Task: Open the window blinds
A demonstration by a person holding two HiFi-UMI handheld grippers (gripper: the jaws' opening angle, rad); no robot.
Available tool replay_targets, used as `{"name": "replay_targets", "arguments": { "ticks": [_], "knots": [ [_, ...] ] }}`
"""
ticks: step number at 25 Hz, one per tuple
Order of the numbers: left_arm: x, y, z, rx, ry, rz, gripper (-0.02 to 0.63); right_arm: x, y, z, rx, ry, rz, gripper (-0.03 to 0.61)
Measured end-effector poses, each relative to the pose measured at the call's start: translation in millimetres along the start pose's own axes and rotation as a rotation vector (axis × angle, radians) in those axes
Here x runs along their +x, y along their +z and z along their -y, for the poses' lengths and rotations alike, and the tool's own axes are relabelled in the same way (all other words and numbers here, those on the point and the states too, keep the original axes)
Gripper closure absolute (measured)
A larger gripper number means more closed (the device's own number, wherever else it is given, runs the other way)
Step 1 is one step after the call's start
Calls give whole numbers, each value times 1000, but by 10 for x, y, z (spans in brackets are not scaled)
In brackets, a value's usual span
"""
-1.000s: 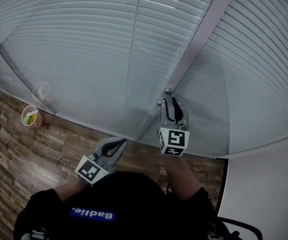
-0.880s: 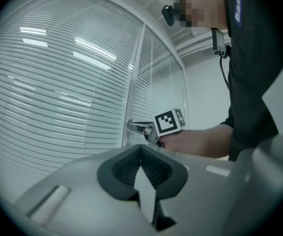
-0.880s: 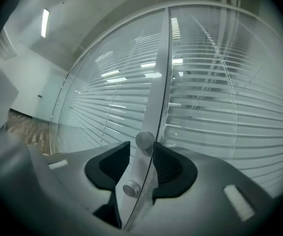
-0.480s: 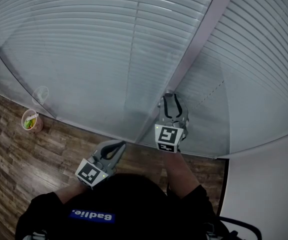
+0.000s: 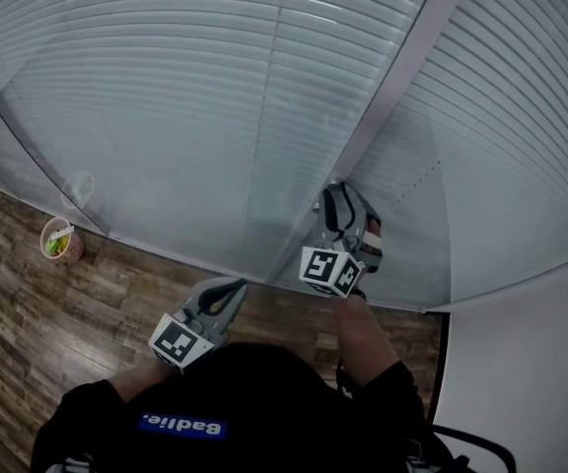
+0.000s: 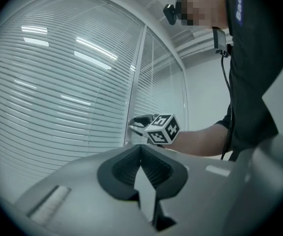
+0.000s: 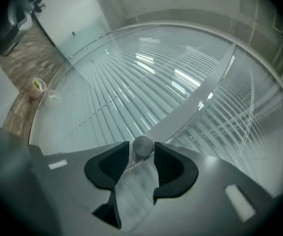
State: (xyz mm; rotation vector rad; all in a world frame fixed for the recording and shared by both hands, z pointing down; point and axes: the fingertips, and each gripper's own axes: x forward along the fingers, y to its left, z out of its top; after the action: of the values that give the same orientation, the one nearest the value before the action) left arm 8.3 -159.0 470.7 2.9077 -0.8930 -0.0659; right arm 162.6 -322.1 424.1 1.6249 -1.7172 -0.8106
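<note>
On the mullion point(image 5: 392, 97), the knob point(image 7: 142, 145) sits dead ahead between the right claw's point(image 5: 335, 193) tips, just eased apart (left claw point(image 5: 237, 286) pinched together, farther off).

The head view looks steeply down from above the person onto the left gripper point(image 5: 235, 287), the right gripper point(image 5: 336, 197), the blinds point(image 5: 166, 87) and the floor point(image 5: 28, 313). The left gripper view faces level along its fingers point(image 6: 117, 170), near the blinds, and catches the right gripper. The right gripper view sits tilted, close against the frame point(image 7: 195, 106). All three share the blinds and frame; the head and right gripper views share a cup point(image 5: 57, 239) on the floor.
</note>
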Motion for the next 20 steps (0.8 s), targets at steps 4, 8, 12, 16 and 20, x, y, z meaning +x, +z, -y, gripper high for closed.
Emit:
{"name": "replay_targets", "arguments": {
  "ticks": [4,8,12,16,20],
  "knots": [
    [18,-18,-15,1,-1,-1,614,22,-22,-6,-182,-6,2,437],
    [26,-78,-2,-3,-11,-2,614,38,1,-5,-334,-14,11,439],
    [46,-34,9,-19,-3,6,614,53,16,-17,-413,-17,21,450],
    [44,-61,10,-20,-2,4,614,53,19,-8,-363,-16,18,453],
    [7,-79,9,-22,0,0,614,33,48,7,-245,-13,15,453]
  ]
}}
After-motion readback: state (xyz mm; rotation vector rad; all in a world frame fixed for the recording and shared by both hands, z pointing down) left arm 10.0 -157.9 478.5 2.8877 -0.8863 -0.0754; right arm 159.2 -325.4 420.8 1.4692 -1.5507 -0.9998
